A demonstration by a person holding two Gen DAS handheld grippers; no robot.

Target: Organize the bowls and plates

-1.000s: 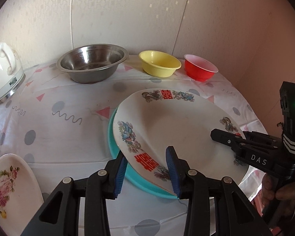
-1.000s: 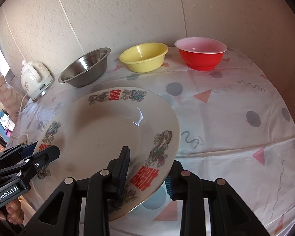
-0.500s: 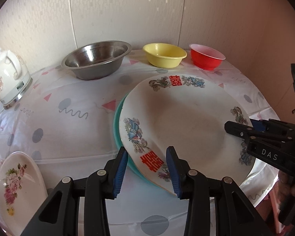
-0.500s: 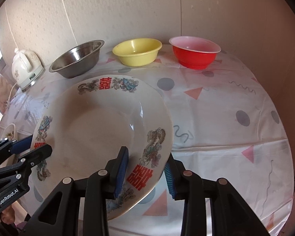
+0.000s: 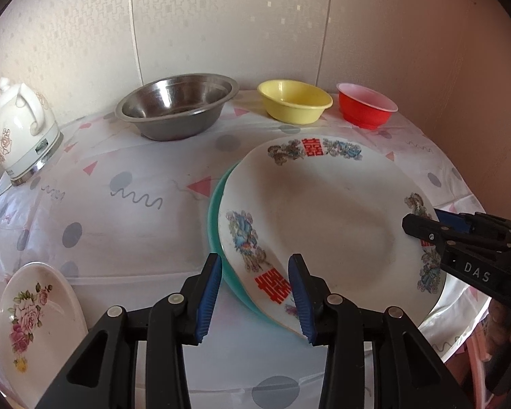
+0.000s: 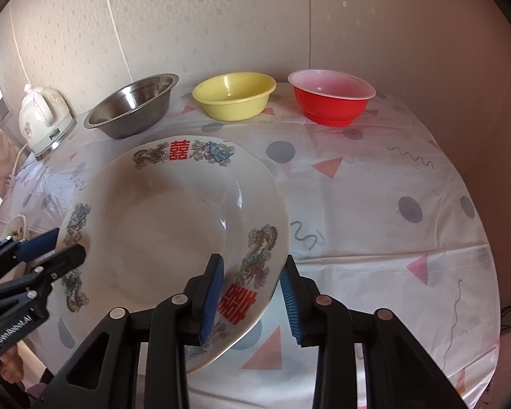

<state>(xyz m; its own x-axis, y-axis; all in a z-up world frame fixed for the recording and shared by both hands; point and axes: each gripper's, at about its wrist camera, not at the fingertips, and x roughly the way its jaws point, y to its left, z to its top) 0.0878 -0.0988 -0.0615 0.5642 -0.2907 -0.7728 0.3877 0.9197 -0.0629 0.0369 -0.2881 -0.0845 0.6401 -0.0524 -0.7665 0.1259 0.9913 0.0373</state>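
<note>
A large white plate (image 5: 323, 211) (image 6: 160, 231) with red characters and dragon motifs is held tilted over the table between both grippers. My left gripper (image 5: 255, 298) is shut on its near-left rim; it also shows as the left gripper (image 6: 68, 247) in the right wrist view. Directly under the white plate is a teal plate (image 5: 218, 218), its edge against my left pad. My right gripper (image 6: 250, 301) has the opposite rim between its jaws, which are closing; one pad lies on top, the other under the rim.
A steel bowl (image 5: 177, 109), a yellow bowl (image 5: 294, 102) and a red bowl (image 5: 366, 105) line the back by the wall. A white kettle (image 5: 20, 129) stands far left. A small floral plate (image 5: 34, 313) lies at the near left of the patterned tablecloth (image 5: 119, 231).
Both views have swung slightly and levelled a little. The white plate stays gripped at both rims, in about the same place over the teal plate.
</note>
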